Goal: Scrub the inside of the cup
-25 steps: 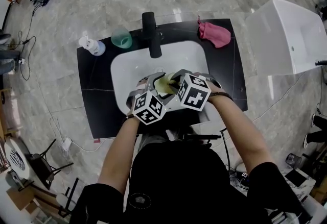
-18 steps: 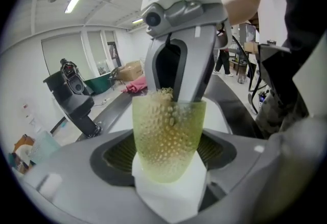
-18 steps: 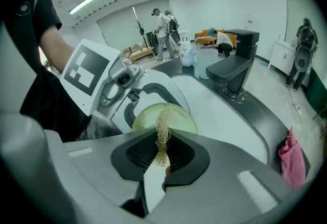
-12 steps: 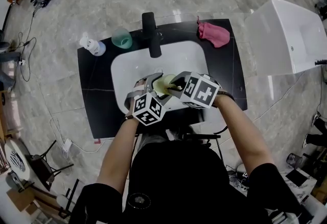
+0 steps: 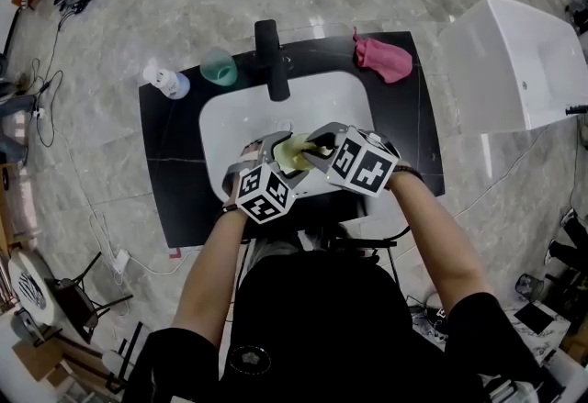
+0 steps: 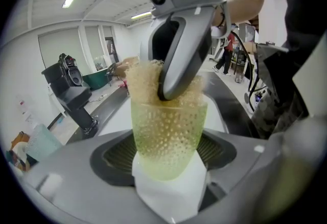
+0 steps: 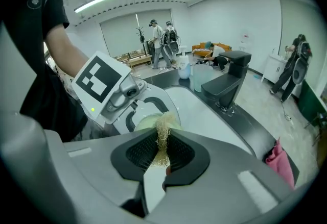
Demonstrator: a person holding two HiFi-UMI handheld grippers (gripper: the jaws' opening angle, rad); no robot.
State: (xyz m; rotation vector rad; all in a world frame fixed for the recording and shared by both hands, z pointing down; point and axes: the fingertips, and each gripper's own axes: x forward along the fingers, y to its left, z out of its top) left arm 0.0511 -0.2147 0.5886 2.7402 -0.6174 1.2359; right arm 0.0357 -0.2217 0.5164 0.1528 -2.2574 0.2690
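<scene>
The cup (image 6: 168, 131) is translucent yellow-green with a dimpled wall, gripped near its base between the jaws of the left tool (image 6: 169, 154) and held above the white sink basin (image 5: 234, 121). The scrubber (image 7: 163, 133), a pale beige fibrous pad pinched in the right tool (image 7: 162, 155), sits in the cup's open mouth, its fibres rising past the rim.

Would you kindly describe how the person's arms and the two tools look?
The left tool and right tool are grey rounded plastic bodies, each carrying a white cube with black square markers. The person wears a black short-sleeved shirt and a dark right wristband.
</scene>
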